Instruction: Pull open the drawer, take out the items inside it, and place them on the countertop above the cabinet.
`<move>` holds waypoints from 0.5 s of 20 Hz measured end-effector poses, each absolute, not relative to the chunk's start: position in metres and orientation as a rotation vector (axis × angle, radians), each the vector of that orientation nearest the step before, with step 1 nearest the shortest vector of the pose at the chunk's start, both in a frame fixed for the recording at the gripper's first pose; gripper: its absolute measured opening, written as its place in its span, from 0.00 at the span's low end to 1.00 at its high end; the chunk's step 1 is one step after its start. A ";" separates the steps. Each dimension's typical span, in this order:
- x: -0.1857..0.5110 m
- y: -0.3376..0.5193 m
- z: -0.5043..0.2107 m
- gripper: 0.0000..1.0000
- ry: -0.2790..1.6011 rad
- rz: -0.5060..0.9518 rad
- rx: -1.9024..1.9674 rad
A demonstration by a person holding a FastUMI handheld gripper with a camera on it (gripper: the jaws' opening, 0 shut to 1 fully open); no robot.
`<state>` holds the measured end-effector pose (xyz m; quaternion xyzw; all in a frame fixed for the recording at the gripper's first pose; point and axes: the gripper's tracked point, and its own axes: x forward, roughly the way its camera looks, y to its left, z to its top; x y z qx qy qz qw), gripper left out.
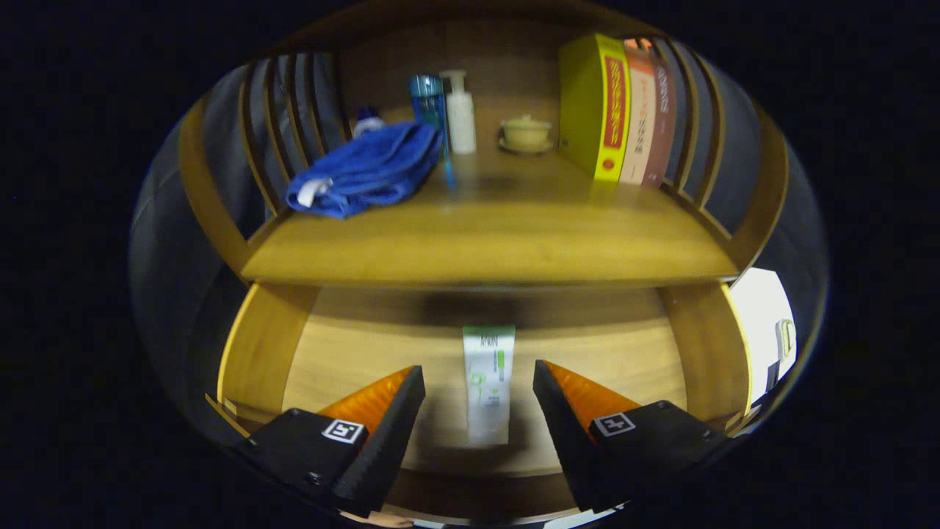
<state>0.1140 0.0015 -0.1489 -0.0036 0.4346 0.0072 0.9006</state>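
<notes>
The wooden drawer point(264, 345) stands pulled open below the countertop point(485, 235). On its floor lies a white tube with green print point(487, 382), lengthwise, its cap end toward me. My gripper point(479, 386) hovers open over the drawer, and the tube lies between and just below the two fingertips, which do not touch it. On the countertop rest a crumpled blue towel point(363, 173), a blue bottle point(428, 103), a white pump bottle point(460, 110) and a small lidded ceramic cup point(526, 132).
A yellow book point(595, 103) and two more books point(650, 110) stand upright at the countertop's right side. Slatted wooden sides point(294, 117) close in the shelf left and right. A white cabinet face with a handle point(778, 330) lies to the drawer's right.
</notes>
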 end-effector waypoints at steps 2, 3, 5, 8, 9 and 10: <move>0.116 -0.004 -0.157 0.97 0.950 -0.002 -0.008; 0.118 -0.007 -0.159 0.97 0.962 -0.010 -0.015; 0.115 -0.010 -0.171 0.97 1.018 -0.025 -0.009; 0.116 -0.017 -0.182 0.97 1.058 -0.044 -0.026; 0.116 -0.015 -0.186 0.97 1.079 -0.049 -0.015; 0.114 -0.015 -0.191 0.95 1.094 -0.049 -0.017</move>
